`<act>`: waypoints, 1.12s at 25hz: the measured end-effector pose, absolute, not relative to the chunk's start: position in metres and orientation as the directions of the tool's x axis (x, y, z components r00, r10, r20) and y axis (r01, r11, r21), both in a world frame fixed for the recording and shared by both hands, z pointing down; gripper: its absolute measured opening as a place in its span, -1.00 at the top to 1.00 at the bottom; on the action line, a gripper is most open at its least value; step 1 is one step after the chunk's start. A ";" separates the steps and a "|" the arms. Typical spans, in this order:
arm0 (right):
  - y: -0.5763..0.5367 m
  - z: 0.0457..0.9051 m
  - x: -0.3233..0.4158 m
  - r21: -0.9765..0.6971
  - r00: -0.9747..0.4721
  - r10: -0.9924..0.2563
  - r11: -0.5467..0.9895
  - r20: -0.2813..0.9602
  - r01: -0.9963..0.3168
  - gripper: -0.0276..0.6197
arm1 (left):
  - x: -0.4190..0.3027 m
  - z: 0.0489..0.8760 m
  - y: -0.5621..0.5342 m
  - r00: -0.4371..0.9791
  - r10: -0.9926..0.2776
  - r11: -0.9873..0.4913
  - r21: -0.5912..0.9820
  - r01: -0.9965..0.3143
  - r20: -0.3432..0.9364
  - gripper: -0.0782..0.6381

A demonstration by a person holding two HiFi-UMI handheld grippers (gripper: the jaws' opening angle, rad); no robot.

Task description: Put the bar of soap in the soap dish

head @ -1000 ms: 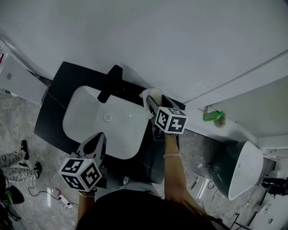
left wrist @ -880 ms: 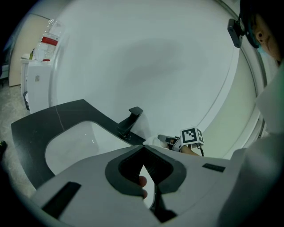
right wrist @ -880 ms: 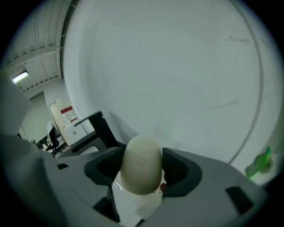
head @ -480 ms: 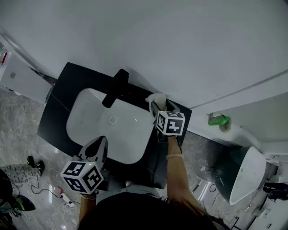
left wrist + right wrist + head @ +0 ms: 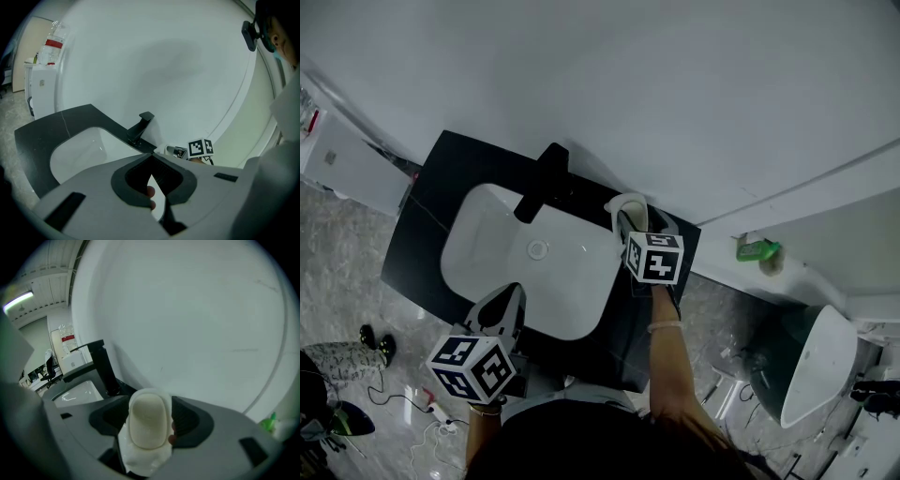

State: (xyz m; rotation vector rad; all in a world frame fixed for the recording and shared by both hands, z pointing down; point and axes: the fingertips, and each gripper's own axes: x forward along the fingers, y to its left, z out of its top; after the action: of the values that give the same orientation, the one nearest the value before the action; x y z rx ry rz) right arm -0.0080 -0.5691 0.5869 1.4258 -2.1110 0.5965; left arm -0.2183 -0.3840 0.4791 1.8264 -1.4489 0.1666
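A cream bar of soap (image 5: 148,414) lies in a white soap dish (image 5: 143,458) between the jaws of my right gripper (image 5: 150,427), which is shut on the soap. From above, that gripper (image 5: 628,216) sits at the white dish (image 5: 623,201) on the black counter (image 5: 431,187), behind the sink's right corner. My left gripper (image 5: 508,289) hovers at the sink's front edge, shut with nothing in it (image 5: 152,157); a fingertip shows behind its jaws.
A white sink (image 5: 487,244) with a black faucet (image 5: 542,178) fills the counter's middle. The wall rises right behind the dish. A green object (image 5: 757,249) sits on a ledge to the right, above a white fixture (image 5: 811,366). Cables and shoes lie on the floor at left.
My right gripper has edged toward the wall, onto the white dish. The head view has shifted slightly. The left gripper has stayed at the sink's front.
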 end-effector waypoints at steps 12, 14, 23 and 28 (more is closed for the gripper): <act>-0.509 0.453 0.020 -0.050 -0.339 -0.852 0.349 0.398 -0.936 0.28 | -0.171 0.444 -0.370 0.421 -0.783 -0.178 0.484 -0.857 0.458 0.80; -0.487 0.437 0.028 -0.044 -0.330 -0.866 0.339 0.376 -0.940 0.48 | -0.157 0.435 -0.363 0.447 -0.780 -0.215 0.484 -0.848 0.438 0.80; -0.383 0.397 0.055 -0.053 -0.303 -0.890 0.303 0.341 -0.951 0.84 | -0.104 0.405 -0.325 0.513 -0.774 -0.323 0.466 -0.824 0.371 0.80; -0.336 0.386 0.059 -0.042 -0.320 -0.881 0.326 0.349 -0.944 0.86 | -0.088 0.389 -0.305 0.512 -0.790 -0.341 0.451 -0.825 0.338 0.79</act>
State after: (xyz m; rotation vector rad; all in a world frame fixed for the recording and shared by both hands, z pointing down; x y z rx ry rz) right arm 0.0591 -0.3361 0.3865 1.6473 -2.3311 0.3475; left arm -0.0882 -0.3047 0.3890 2.1788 -1.3133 0.0792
